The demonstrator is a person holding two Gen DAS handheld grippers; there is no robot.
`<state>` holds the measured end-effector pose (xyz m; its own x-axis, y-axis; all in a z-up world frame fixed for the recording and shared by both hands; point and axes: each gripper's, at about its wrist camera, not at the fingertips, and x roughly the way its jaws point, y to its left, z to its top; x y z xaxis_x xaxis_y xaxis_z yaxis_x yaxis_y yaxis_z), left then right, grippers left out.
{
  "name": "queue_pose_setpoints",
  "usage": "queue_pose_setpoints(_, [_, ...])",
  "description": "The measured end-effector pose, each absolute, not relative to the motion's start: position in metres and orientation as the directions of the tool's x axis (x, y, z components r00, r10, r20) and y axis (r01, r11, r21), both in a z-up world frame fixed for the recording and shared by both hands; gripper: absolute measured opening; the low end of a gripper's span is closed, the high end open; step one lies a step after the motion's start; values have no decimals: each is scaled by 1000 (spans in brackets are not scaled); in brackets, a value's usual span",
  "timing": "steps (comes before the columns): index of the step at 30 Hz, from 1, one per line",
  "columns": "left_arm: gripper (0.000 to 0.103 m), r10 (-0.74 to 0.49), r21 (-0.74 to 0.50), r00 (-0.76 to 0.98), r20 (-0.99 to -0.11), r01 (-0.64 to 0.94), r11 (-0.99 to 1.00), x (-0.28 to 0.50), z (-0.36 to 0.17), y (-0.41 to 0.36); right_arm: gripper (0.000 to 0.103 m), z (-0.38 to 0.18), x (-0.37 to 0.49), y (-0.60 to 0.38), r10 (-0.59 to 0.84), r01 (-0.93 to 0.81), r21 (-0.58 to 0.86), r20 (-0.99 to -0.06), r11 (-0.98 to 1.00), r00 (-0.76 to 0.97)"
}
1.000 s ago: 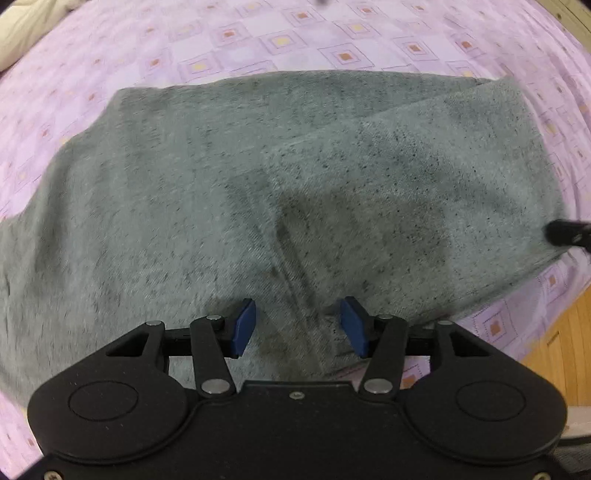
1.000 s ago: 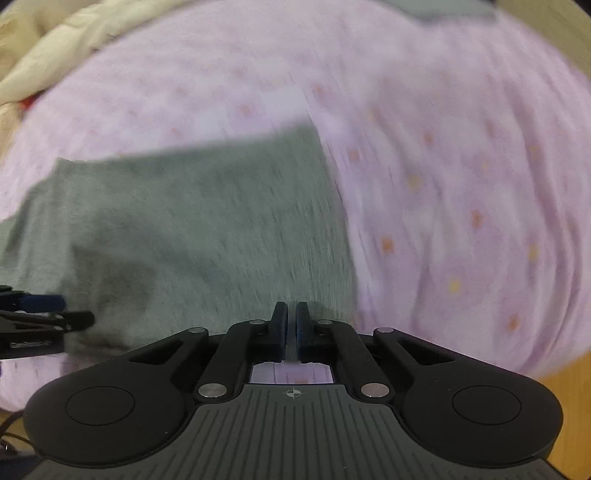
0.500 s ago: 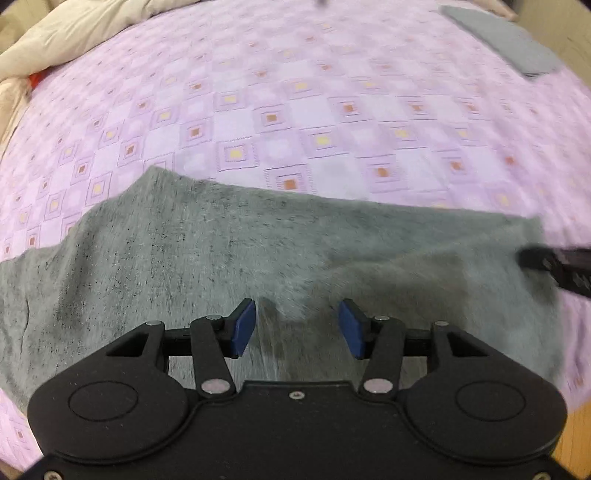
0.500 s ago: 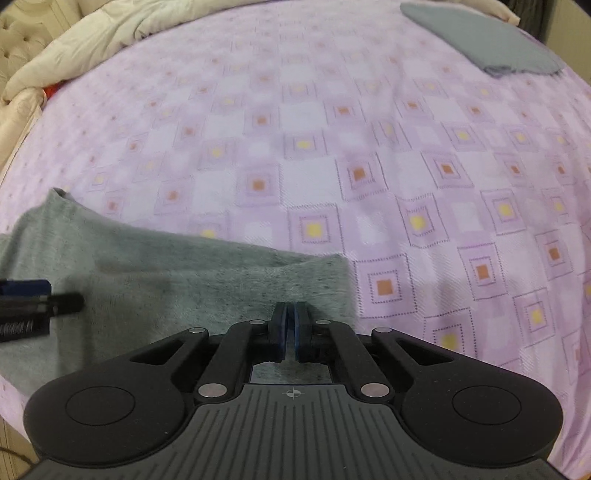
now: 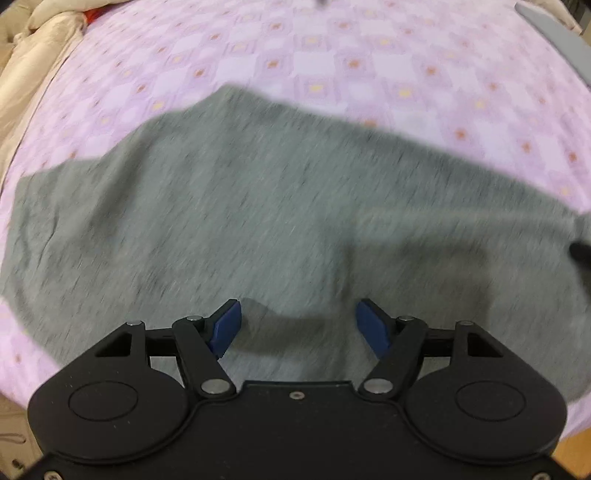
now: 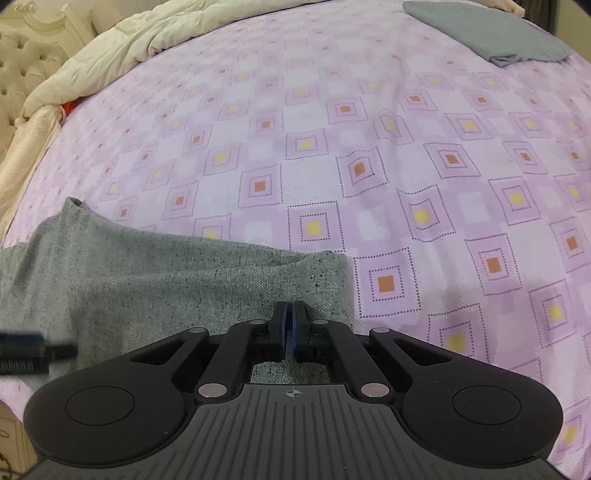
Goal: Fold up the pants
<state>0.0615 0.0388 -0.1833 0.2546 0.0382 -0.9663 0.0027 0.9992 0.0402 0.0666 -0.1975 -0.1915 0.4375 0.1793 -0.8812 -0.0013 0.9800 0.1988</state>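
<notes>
Grey speckled pants point(image 5: 258, 206) lie spread on the purple patterned bedsheet point(image 5: 332, 62). My left gripper point(image 5: 298, 325) hovers over their near part with its jaws opening; a small hump of cloth lies below the gap, and the blue pads point(image 5: 225, 326) do not press on it. In the right wrist view the pants point(image 6: 166, 280) end in a corner at the lower middle. There my right gripper point(image 6: 290, 321) is shut on the fabric, which rises in a ridge to its fingers. The left gripper point(image 6: 33, 352) shows at that view's left edge.
A folded grey garment point(image 6: 487, 33) rests at the far right of the bed. A cream duvet point(image 6: 110, 62) is bunched along the far left, beside a tufted headboard point(image 6: 22, 66). Wooden floor point(image 5: 576, 454) shows past the near bed edge.
The left gripper's jaws have spread wider and its view has rolled, with more sheet showing beyond the pants. The right gripper stayed shut at the pants' corner while it shifted along the bed.
</notes>
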Motion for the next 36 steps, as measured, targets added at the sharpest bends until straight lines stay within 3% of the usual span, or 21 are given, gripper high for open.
queue_pose_setpoints(4, [73,78,84,210,-975,18,996,32,-194,55,0,-190,64,-194,162,4,182,-884,983,439])
queue_pose_setpoints(13, [71,12,32,300,-954,63,997,-2,-165,121,3,-165,61,-161,77,48,116,-865,992,496])
queue_pose_setpoints(20, [71,36,28,392,-919,-25,999,3,-136,226,5,-135,39,-87,120,54,179,-822,982,557])
queue_pose_setpoints(29, [71,78,58,416,-906,-59,997,42,-148,346,5,-131,27,13,165,-30,175,-839,984,519])
queue_pose_setpoints(33, [71,25,-5,400,-916,-75,997,59,-166,376,5,-122,24,41,159,-73,142,-844,987,513])
queue_pose_setpoints(36, [71,-84,-118,340,-937,-81,990,67,-186,392,5,-117,24,52,150,-85,124,-848,989,509])
